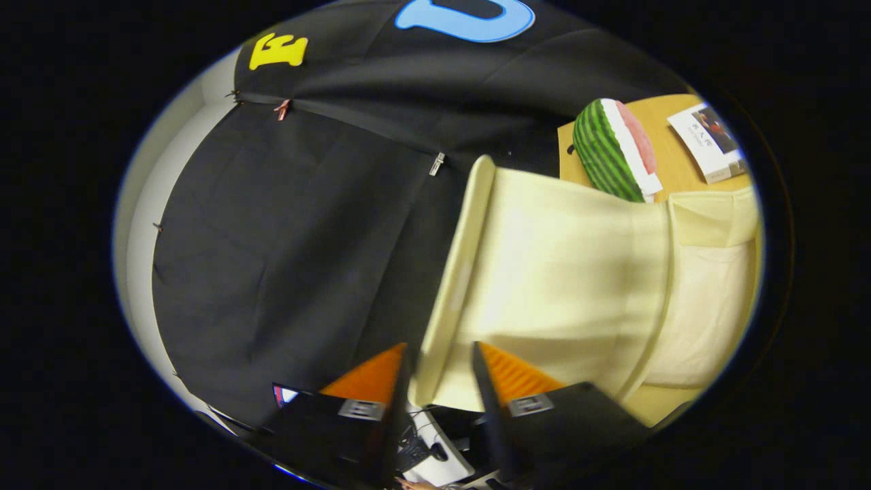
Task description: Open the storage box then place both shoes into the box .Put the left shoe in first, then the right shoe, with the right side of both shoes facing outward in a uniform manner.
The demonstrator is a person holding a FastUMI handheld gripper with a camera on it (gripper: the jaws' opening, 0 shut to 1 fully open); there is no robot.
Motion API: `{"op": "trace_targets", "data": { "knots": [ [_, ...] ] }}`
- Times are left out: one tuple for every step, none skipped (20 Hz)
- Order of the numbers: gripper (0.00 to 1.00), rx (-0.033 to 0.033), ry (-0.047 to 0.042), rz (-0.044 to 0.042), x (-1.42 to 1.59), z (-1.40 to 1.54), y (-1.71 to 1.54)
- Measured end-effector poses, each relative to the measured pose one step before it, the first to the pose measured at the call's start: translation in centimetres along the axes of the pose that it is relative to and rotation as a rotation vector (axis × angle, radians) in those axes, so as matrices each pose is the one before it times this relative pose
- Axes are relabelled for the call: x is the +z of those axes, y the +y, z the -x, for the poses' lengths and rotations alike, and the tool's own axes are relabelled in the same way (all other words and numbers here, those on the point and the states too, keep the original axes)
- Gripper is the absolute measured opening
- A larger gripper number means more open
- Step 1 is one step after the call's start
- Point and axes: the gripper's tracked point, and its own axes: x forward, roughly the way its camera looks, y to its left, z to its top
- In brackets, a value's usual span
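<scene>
The fingers [441, 364] straddle the rim of the cream storage box lid [544, 272], apart with the rim edge between them, though whether both press on it I cannot tell; beyond, a watermelon-slice toy [612, 150] and a book [711, 139] lie on the desk [670, 163].

gripper [441, 364] fingers straddle lid edge, apart | pale cream plastic storage-box lid [544, 272] blocks ahead | striped watermelon-slice toy [616, 150] beyond
</scene>
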Motion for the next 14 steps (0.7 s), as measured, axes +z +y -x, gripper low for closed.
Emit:
{"op": "trace_targets", "data": {
  "knots": [
    [0.69,-0.03214,-0.00939,0.05578,0.737,0.965,-0.592],
    [0.97,-0.02421,-0.0074,0.05223,0.228,0.889,-0.298],
    [0.97,-0.02328,-0.00571,0.04198,0.243,0.916,-0.326],
    [0.97,-0.02448,-0.00964,0.03425,0.391,1.389,-0.394],
    [0.97,-0.02763,-0.01687,0.03041,0.588,1.265,-0.723],
    [0.97,-0.04033,-0.01545,0.02906,0.448,1.1,-1.156],
    [0.97,-0.04032,-0.00924,0.02782,0.311,1.389,-1.259],
    [0.97,-0.04104,-0.01303,0.02125,0.255,1.408,-1.262],
    [0.98,-0.03672,-0.01655,0.01852,0.512,1.382,-1.446],
    [0.97,-0.03662,-0.01704,0.01853,0.476,1.384,-1.37],
    [0.97,-0.03798,-0.02203,0.02006,0.503,1.397,-1.629],
    [0.97,-0.04292,-0.02591,0.02059,0.495,1.306,-1.748],
    [0.97,-0.04662,-0.02114,0.02611,0.388,1.144,-2.078],
    [0.98,-0.05128,-0.01744,0.02663,0.033,0.929,-1.978]
  ]
}}
